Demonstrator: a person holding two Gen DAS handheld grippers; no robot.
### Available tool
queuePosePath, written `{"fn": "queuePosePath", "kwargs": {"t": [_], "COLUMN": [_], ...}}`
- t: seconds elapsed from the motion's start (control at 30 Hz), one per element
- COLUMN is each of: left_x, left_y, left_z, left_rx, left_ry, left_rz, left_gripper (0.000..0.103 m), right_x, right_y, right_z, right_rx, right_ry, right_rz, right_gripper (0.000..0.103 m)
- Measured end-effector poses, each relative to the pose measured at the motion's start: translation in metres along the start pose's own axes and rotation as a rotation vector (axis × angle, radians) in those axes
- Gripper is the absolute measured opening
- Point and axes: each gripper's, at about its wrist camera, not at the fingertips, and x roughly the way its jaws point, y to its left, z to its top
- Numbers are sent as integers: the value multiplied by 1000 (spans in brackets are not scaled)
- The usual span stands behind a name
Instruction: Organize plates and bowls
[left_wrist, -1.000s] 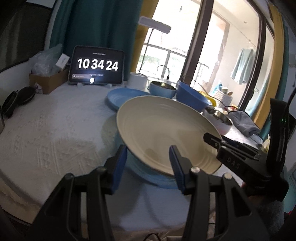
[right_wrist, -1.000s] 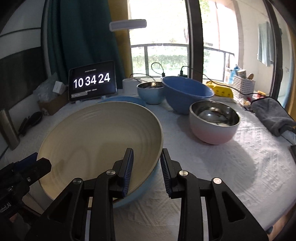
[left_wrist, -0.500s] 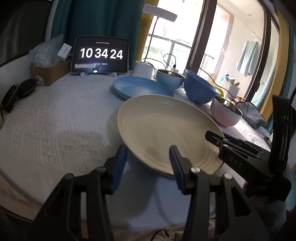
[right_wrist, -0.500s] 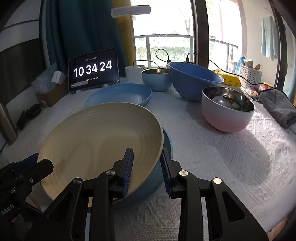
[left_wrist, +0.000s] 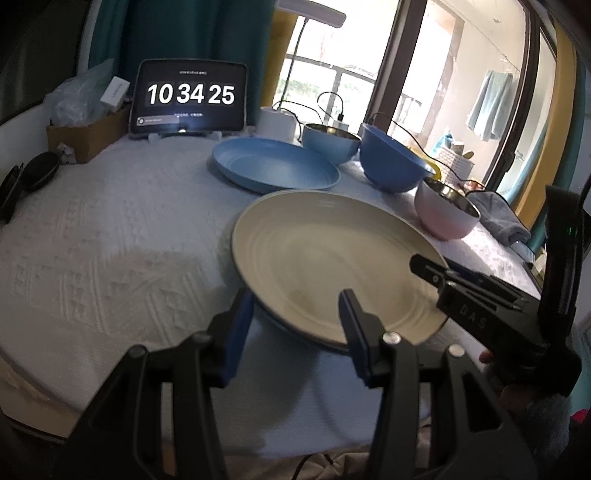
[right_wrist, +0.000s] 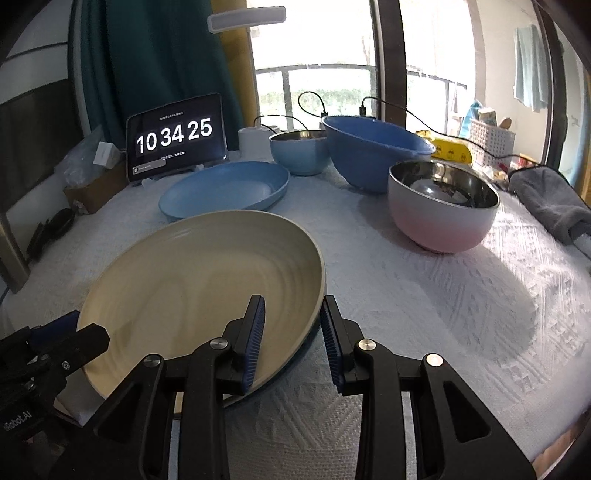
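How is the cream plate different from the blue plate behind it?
The cream plate lies nearest the grippers, stacked on a blue dish beneath it; the blue plate sits alone on the cloth, farther back by the clock tablet. Cream against blue in colour. Both are round, shallow, ridged and empty.

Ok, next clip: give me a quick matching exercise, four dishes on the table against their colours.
Things:
1. nearest plate
2. far plate
3. steel-lined bowl on the right
4. largest bowl

Colours:
A. pink and white outside
B. cream
C. deep blue
D. light blue, flat and shallow

Pairs: 1-B, 2-D, 3-A, 4-C
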Motion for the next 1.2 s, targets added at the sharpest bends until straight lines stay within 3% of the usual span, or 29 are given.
{"fn": "queuePosePath", "kwargs": {"t": [0.3, 0.57, 0.77, 1.2], "left_x": [-11, -18, -19, -16], "left_y": [6, 14, 23, 43], "left_z": [6, 17, 27, 62], "left_rx": [-21, -36, -48, -19], "left_ry": [-29, -62, -80, -131], "left_rz": [2, 10, 17, 75], "left_gripper": [50, 51, 67, 68], "right_x": [-15, -24, -24, -15], "right_y": [0, -4, -1, 6], "right_z": [8, 23, 35, 74], "right_rx": [-33, -31, -46, -103], "right_ry": [-44, -79, -100, -155], "right_rz": [-1, 11, 24, 44], "right_gripper": [43, 44, 44, 44]}}
